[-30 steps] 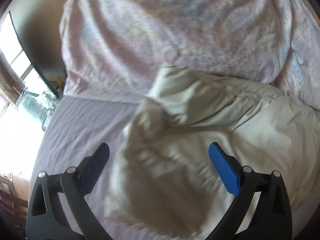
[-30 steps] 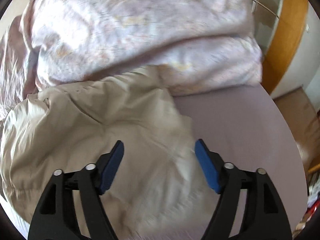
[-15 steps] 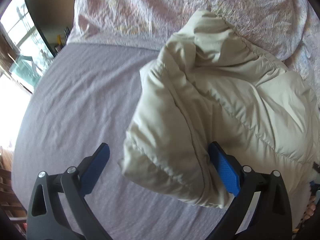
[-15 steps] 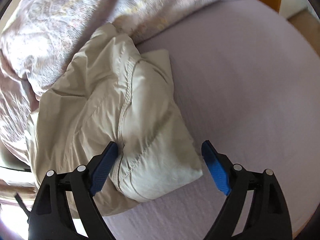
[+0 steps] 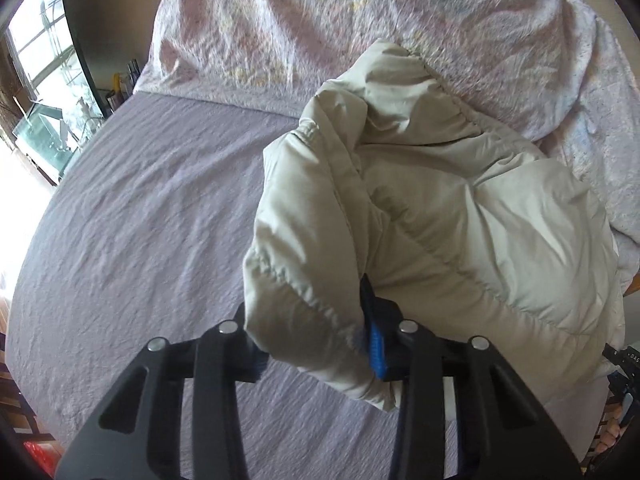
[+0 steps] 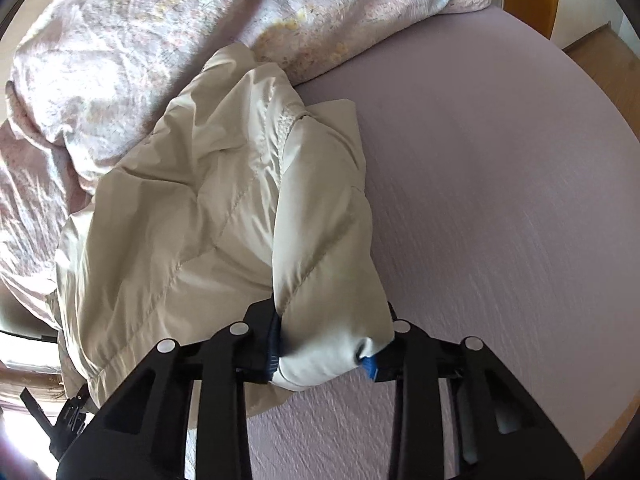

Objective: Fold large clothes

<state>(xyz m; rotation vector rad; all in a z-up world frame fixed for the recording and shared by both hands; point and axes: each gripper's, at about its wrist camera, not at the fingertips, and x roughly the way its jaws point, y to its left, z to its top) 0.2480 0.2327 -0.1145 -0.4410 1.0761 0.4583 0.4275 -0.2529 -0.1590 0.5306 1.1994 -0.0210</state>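
As both tongs close, left tongs (image 5: 316, 340) and right tongs (image 6: 320, 354) pinching jacket (image 5: 440, 208) corners, bare sheet (image 6: 500, 200) alongside

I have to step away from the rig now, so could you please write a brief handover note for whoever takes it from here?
Left gripper: jaws closing on the near left corner of the beige padded jacket, fabric between the pads.
Right gripper: jaws closing on the near right corner, fabric between the pads.
Jacket: bunched on the lilac bedsheet, its far end against the floral duvet.
Done: both corners taken.
Left: spread it flat, then fold; no fold visible yet.
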